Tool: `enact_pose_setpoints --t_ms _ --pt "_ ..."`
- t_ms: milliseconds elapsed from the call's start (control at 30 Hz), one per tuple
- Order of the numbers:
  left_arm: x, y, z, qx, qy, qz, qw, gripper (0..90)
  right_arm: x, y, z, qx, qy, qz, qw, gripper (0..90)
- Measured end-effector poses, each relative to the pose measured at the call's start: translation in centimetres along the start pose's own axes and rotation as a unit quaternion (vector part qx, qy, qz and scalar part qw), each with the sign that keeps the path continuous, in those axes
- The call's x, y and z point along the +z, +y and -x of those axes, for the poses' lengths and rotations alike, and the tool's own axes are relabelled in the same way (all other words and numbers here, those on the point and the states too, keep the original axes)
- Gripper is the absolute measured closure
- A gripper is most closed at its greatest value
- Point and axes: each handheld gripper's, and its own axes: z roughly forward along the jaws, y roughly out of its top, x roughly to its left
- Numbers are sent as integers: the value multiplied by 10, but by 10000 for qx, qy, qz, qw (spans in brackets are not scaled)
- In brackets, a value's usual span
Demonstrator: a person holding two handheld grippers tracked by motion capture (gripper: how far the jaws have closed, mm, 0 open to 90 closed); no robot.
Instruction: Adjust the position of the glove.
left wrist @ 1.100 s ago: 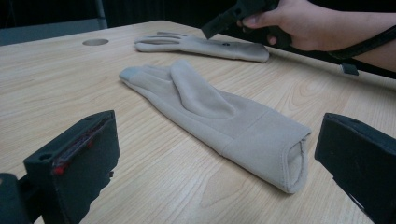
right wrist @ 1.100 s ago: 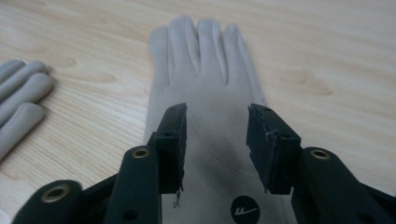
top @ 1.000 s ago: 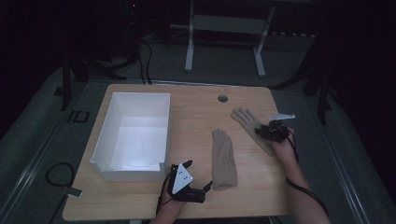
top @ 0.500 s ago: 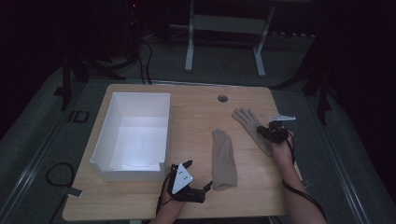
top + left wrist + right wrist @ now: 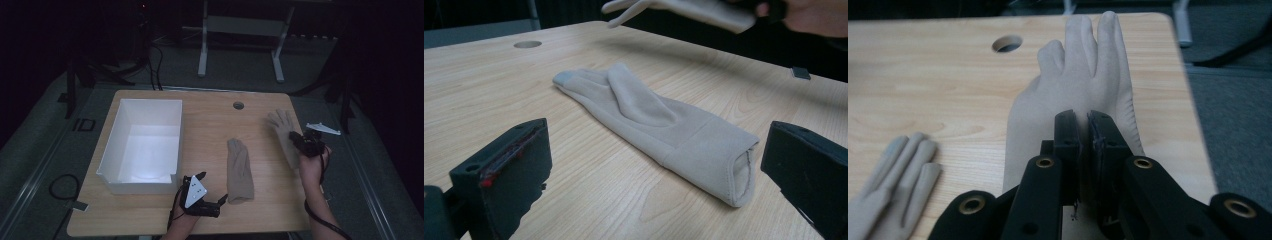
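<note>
Right gripper [image 5: 1083, 125]: jaws clenched on a beige knit fabric glove [image 5: 1075, 85], fingers extending beyond the tips. Left gripper [image 5: 649, 165]: jaws wide, released; second soft beige glove [image 5: 659, 125] lies flat between them, cuff nearest.

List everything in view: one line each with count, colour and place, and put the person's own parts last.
near glove: one, beige, flat on the table at middle front, cuff toward the left gripper.
far glove: one, beige, at the table's right side, pinched by the right gripper.
box: one, white, open-topped, on the table's left half.
table: one, light wood, with a round hole near its far edge.
stand: one, pale grey, on the floor beyond the table.
left gripper: one, black, jaws apart either side of the near glove's cuff.
right gripper: one, black, jaws closed on the far glove.
</note>
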Motion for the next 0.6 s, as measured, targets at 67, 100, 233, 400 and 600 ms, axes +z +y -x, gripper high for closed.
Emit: enact_pose_setpoints --t_ms 67,100,233,400,600 --pt "0 0 0 -8 4 -3 10000 4 -6 -1 0 103 -40 38 9999 834" --pt "0 0 0 -8 4 -3 10000 4 -11 -3 0 123 -178 58 9997 834" --pt "0 0 0 10 8 -21 10000 4 -25 -18 -3 280 -305 -57 9991 833" --pt "1 0 1 18 -29 2 10000 4 -34 -38 -7 513 -290 -70 9982 833" --pt "1 0 3 66 -65 0 10000 4 -24 -58 -10 599 -449 -224 9969 831"
